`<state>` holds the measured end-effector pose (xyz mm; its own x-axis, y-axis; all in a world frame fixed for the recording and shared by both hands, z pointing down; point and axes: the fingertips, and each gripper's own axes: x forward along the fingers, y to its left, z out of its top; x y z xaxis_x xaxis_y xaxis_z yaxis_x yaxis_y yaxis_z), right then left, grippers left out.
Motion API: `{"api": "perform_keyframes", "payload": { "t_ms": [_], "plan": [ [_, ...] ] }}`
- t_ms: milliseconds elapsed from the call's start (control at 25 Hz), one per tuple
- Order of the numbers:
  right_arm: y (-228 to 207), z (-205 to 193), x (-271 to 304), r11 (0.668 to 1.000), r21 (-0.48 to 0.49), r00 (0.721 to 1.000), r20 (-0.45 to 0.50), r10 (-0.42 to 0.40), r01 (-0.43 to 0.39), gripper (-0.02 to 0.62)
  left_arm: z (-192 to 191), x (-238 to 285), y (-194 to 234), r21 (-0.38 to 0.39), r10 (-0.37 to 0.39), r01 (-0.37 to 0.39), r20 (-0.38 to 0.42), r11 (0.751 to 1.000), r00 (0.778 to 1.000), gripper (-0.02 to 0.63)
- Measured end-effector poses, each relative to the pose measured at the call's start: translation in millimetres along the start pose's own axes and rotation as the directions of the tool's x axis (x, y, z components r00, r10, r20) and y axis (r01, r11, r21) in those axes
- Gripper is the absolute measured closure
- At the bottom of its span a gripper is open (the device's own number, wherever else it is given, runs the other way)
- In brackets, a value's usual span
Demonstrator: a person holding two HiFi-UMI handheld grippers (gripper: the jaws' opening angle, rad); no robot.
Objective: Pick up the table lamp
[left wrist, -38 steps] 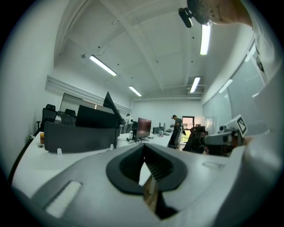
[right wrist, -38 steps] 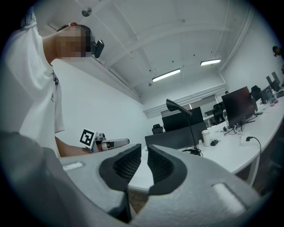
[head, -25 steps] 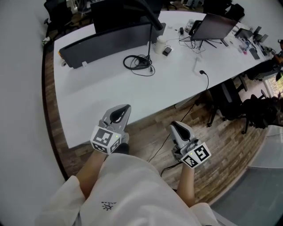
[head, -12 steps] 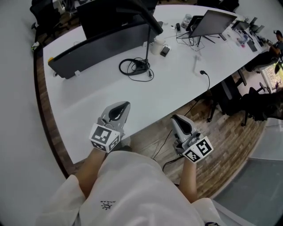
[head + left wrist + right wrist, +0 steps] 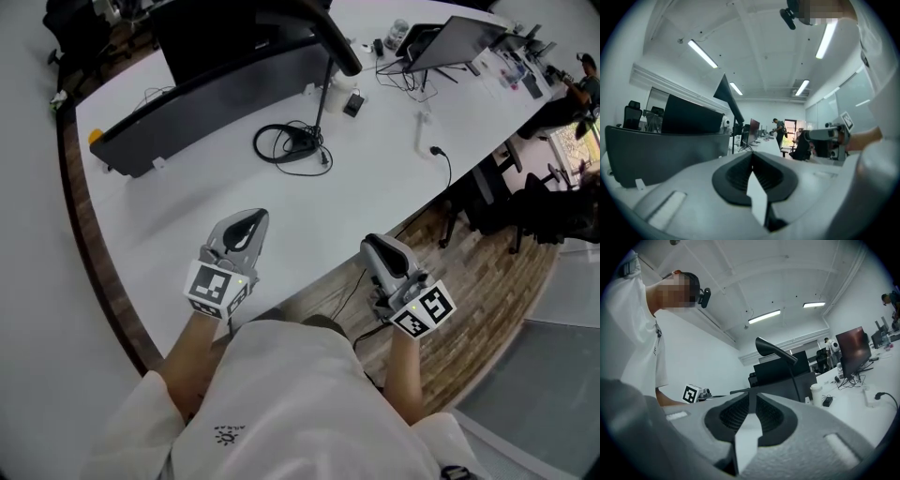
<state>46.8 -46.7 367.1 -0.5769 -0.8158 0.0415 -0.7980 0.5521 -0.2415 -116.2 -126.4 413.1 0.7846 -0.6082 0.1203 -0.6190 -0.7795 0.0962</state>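
Observation:
The black table lamp point(image 5: 320, 92) stands mid-table on a white desk point(image 5: 187, 216). Its base point(image 5: 298, 145) sits inside a coil of black cord, and a thin stem rises to a long head point(image 5: 330, 37). My left gripper point(image 5: 255, 217) is shut and empty over the desk's near edge, well short of the lamp. My right gripper point(image 5: 369, 244) is also shut and empty, at the desk's edge above the floor. In the left gripper view the lamp point(image 5: 729, 97) shows far ahead past the left gripper point(image 5: 752, 155). In the right gripper view the lamp point(image 5: 774, 349) rises beyond the right gripper point(image 5: 752, 397).
A long black divider panel point(image 5: 216, 94) and a dark monitor stand behind the lamp. A paper cup point(image 5: 339, 94), a small black adapter point(image 5: 354, 107), a laptop point(image 5: 459, 42) and a loose plug cable point(image 5: 437, 156) lie further right. Office chairs point(image 5: 525, 216) stand right of the desk.
Both grippers have moved forward toward the desk, still shut. The left one has gone from just off the near edge to over the desk top, and the lamp looks nearer.

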Motion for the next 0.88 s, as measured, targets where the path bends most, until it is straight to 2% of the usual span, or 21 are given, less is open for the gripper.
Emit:
{"api": "perform_keyframes", "payload": {
  "t_ms": [200,440,640,880],
  "plan": [
    [-5,-3,11,1.000,0.010,1.000,-0.009,0.003,-0.003,0.549,-6,3,0,-0.019,-0.012,0.012,0.000,1.000,1.000,0.612],
    [-23,-7,14,0.999,0.036,0.999,-0.009,0.033,-0.033,0.549,-20,8,0,-0.028,0.024,-0.025,-0.035,0.999,0.999,0.612],
    [-57,-9,31,0.993,0.037,0.994,-0.010,0.113,-0.113,0.549,-23,31,5,-0.020,0.094,-0.095,-0.035,0.995,0.995,0.612],
    [-107,9,58,0.970,0.003,0.969,-0.050,0.243,-0.243,0.549,-15,84,6,-0.039,0.197,-0.197,-0.022,0.980,0.980,0.612]
  ]
}}
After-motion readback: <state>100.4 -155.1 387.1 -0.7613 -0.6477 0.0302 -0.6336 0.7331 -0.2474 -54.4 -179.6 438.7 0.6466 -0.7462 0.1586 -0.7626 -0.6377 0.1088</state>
